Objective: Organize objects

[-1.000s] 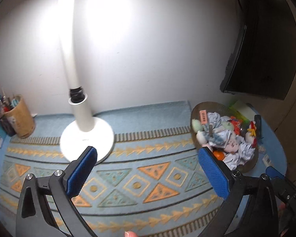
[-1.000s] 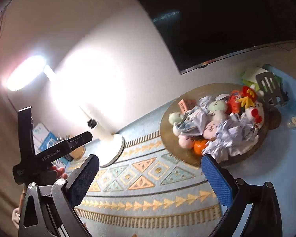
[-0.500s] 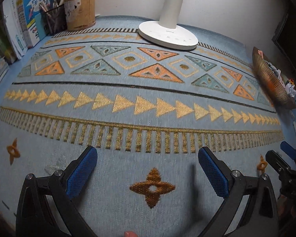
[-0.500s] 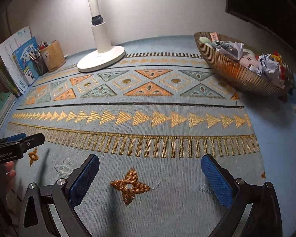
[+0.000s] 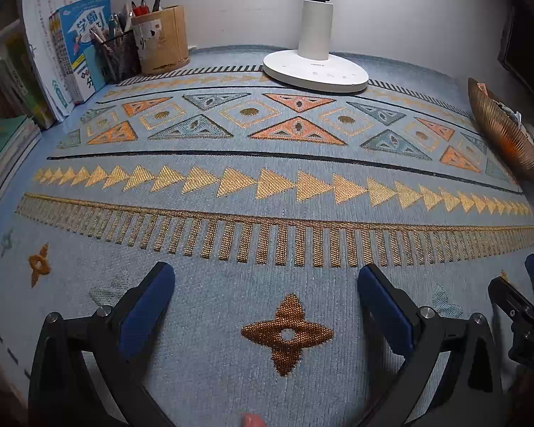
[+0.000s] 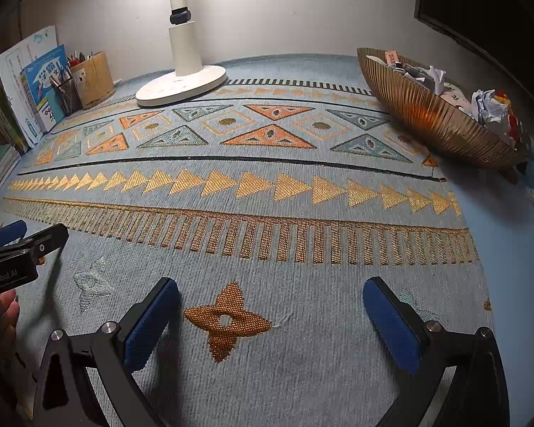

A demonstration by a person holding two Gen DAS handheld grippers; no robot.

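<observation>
l grip (image 5: 266,297) spread, empty | r grip (image 6: 271,311) spread | both lower over mat (image 5: 267,192) vs 1s ago | bowl (image 6: 434,117) far right

Right gripper (image 6: 270,315) hovers, jaws wide, over patterned cloth (image 6: 302,373); bowl (image 6: 434,121) far right.

Wall: plain white plaster wall (image 5: 231,3), 12 o'clock.
Surface: pale blue woven cloth with gold triangles (image 5: 267,185).
Light: white round-based desk lamp (image 6: 181,82), 11 o'clock.

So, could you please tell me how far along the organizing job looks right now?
Done: the gold bowl already holds crumpled paper and small toys. In hand: nothing; the left gripper and right gripper are both open, low over the patterned mat. Left: no loose items show on the mat.
</observation>
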